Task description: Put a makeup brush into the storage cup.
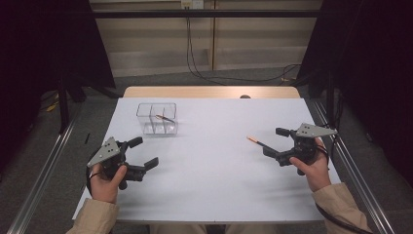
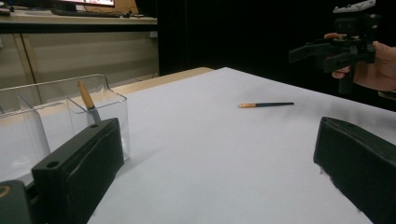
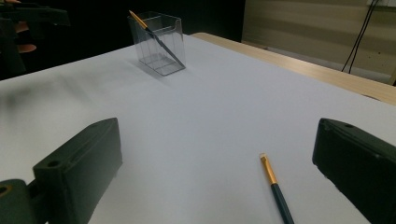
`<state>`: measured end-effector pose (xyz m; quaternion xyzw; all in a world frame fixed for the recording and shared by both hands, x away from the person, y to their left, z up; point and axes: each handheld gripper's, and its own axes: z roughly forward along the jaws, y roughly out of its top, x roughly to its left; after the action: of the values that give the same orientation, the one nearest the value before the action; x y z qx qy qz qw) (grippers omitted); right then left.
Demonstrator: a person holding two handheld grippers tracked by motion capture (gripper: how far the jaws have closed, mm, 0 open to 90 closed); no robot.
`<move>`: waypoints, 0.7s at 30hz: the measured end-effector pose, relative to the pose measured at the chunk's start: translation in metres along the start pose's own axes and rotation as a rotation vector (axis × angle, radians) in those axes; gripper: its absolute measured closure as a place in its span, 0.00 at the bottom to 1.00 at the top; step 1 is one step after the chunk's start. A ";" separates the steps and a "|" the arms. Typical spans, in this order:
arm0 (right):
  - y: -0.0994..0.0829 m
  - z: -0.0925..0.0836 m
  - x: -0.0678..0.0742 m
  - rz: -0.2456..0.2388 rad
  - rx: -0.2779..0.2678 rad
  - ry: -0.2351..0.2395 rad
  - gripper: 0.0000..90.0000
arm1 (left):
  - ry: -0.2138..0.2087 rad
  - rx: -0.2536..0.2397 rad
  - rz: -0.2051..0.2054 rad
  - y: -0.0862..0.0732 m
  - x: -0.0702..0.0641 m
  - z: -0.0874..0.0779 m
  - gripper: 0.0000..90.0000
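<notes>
Two brushes, one loose on the desk and one in the box

One thin paintbrush with a dark handle and orange-gold ferrule (image 1: 256, 142) lies flat on the white desk (image 1: 214, 180), on the person's right side. In the high view it rests just in front of the right gripper (image 1: 278, 143), whose black fingers (image 1: 283, 131) stand wide apart with nothing between them. The brush's dark handle end points toward these fingers and its orange end points away, toward the middle of the desk. Seen from the right gripper view, the same brush (image 3: 275, 186) lies on the desk in the gap between the two fingers, nearer the one at the right edge, and touches neither. From the left gripper view the brush (image 2: 266, 105) lies well out across the desk, below the right gripper held in the person's right hand (image 2: 380, 63).

A second, similar brush (image 1: 164, 118) leans tilted inside a clear plastic box with compartments (image 1: 146, 109), standing on the far left part of the desk. Which compartment holds it I cannot tell.

The left gripper (image 1: 144, 151) is held in the person's left hand (image 1: 104, 183) near the desk's left edge, in front of the clear box. Its fingers are also spread apart and hold nothing.
</notes>
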<state>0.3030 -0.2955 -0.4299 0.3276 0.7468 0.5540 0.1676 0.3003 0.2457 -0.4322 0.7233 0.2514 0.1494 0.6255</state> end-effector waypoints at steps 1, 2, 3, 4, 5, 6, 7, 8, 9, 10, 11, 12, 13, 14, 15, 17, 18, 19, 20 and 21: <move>0.000 0.001 0.000 0.002 -0.001 -0.002 0.01 | 0.000 0.001 0.001 0.000 0.000 0.000 0.02; 0.001 0.003 -0.001 0.001 0.001 -0.003 0.01 | -0.001 0.001 0.002 0.000 0.000 -0.001 0.02; 0.001 0.004 -0.001 -0.001 0.003 -0.005 0.01 | 0.000 -0.002 -0.001 -0.001 0.000 -0.001 0.02; 0.002 0.005 -0.001 0.000 0.003 -0.003 0.01 | 0.001 0.000 -0.003 -0.001 0.000 -0.001 0.02; 0.002 0.006 -0.002 0.000 0.007 -0.005 0.01 | 0.001 0.000 -0.001 -0.001 0.000 -0.002 0.02; 0.002 0.007 -0.002 -0.001 0.007 -0.005 0.01 | 0.001 -0.001 -0.002 -0.001 0.000 -0.002 0.02; 0.003 0.008 -0.003 0.000 0.007 -0.004 0.01 | 0.004 -0.001 0.001 -0.001 0.000 -0.002 0.02; 0.003 0.009 -0.003 0.000 0.012 -0.005 0.01 | 0.005 -0.001 0.002 -0.001 0.000 -0.003 0.02; 0.003 0.011 -0.004 -0.002 0.012 -0.006 0.01 | 0.005 -0.001 0.002 -0.001 0.000 -0.003 0.02; 0.003 0.012 -0.005 -0.001 0.014 -0.006 0.01 | 0.006 -0.002 0.003 0.000 0.001 -0.002 0.02; 0.004 0.013 -0.005 0.000 0.014 -0.006 0.01 | 0.004 -0.003 0.001 0.000 0.001 -0.002 0.02; 0.004 0.014 -0.006 -0.002 0.017 -0.007 0.01 | 0.003 -0.003 0.001 0.000 0.001 -0.002 0.02; 0.004 0.015 -0.006 -0.003 0.022 -0.006 0.01 | 0.005 -0.003 0.003 0.000 0.001 -0.002 0.02; 0.004 0.016 -0.007 -0.002 0.025 -0.008 0.01 | 0.002 -0.005 0.001 0.000 0.001 -0.001 0.02; 0.004 0.017 -0.008 -0.001 0.026 -0.007 0.01 | 0.003 -0.005 0.001 0.000 0.001 -0.001 0.02; 0.005 0.018 -0.010 0.004 0.032 -0.009 0.01 | 0.003 -0.001 0.003 -0.001 0.001 -0.001 0.02; 0.005 0.019 -0.011 0.002 0.034 -0.010 0.01 | 0.002 -0.002 0.003 -0.001 0.001 -0.001 0.02; 0.005 0.020 -0.012 0.002 0.036 -0.009 0.01 | 0.004 0.000 0.004 -0.001 0.001 -0.001 0.02; 0.006 0.021 -0.013 0.002 0.041 -0.010 0.01 | 0.003 0.005 0.006 -0.002 0.001 -0.001 0.02; 0.006 0.021 -0.014 0.001 0.043 -0.009 0.01 | 0.000 0.005 0.004 -0.002 0.001 -0.001 0.02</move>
<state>0.3279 -0.2885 -0.4333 0.3343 0.7576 0.5362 0.1636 0.3001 0.2470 -0.4344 0.7254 0.2504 0.1503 0.6233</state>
